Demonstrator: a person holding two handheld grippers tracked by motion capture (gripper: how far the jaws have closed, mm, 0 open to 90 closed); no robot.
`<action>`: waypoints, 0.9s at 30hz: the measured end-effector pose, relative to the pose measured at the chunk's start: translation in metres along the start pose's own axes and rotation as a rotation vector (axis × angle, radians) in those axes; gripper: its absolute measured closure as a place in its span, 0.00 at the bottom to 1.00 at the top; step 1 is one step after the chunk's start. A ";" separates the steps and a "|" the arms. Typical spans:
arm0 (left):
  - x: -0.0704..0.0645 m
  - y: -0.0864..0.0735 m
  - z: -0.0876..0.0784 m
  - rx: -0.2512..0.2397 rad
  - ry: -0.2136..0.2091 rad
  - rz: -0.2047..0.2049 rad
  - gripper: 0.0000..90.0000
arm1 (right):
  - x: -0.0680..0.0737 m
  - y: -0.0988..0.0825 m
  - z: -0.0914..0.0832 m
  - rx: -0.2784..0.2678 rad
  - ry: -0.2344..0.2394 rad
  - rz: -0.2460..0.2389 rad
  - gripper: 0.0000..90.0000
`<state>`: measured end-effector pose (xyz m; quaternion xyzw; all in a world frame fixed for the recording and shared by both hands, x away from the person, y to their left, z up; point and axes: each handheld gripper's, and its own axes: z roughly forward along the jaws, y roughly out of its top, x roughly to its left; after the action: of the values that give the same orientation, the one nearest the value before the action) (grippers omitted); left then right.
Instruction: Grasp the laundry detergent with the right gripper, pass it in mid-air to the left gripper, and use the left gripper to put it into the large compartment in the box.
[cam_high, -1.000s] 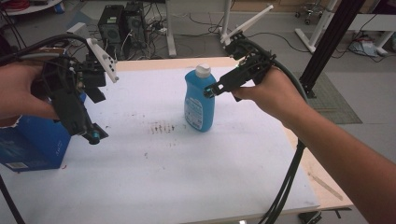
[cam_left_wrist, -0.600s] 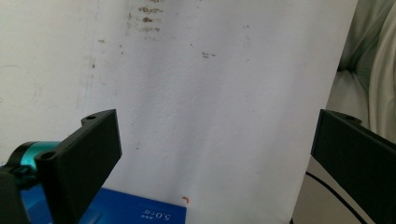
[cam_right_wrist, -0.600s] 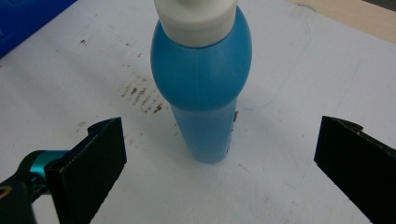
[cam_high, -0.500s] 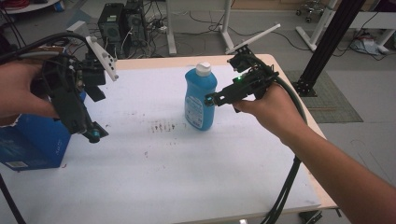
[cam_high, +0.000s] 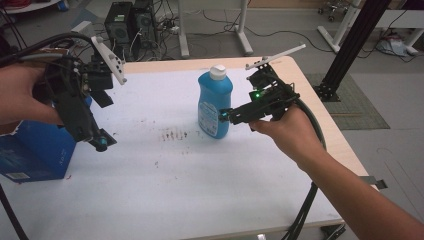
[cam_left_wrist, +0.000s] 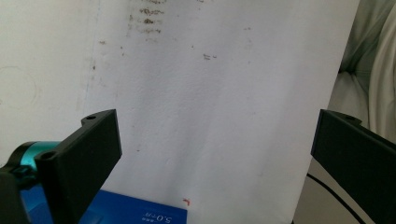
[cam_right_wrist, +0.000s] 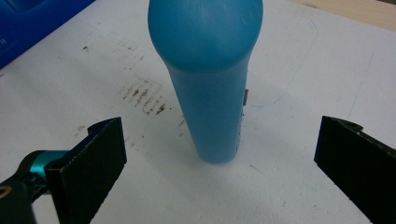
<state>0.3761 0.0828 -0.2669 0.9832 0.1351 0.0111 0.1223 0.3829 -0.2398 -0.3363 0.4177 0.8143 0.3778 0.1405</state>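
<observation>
Right claw (cam_right_wrist: 219, 172), jaws wide apart, should advance level to straddle the upright blue bottle (cam_right_wrist: 208, 88) before clamping its lower body.

A blue plastic bottle with a white cap (cam_high: 215, 102) stands upright mid-tabletop (cam_high: 200, 185). The right tool (cam_high: 226, 116) sits just to its right; the blue cardboard box (cam_high: 35, 152) lies at the left edge, under the left tool (cam_high: 101, 144).

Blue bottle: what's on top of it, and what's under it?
A white cap tops the blue bottle, which stands upright on the white table sheet. The sheet under its base is covered.
</observation>
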 end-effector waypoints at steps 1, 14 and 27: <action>0.000 0.000 0.000 0.000 0.000 0.000 0.02 | 0.000 0.000 0.000 0.000 0.000 0.000 0.02; 0.001 -0.001 0.001 -0.001 0.001 -0.003 0.02 | 0.001 -0.009 0.012 -0.031 0.001 0.015 0.02; 0.004 -0.001 0.001 0.001 -0.001 -0.008 0.02 | 0.001 -0.009 0.033 -0.086 0.018 0.030 0.02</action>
<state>0.3795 0.0849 -0.2684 0.9827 0.1389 0.0102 0.1221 0.3950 -0.2260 -0.3656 0.4202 0.7920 0.4184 0.1454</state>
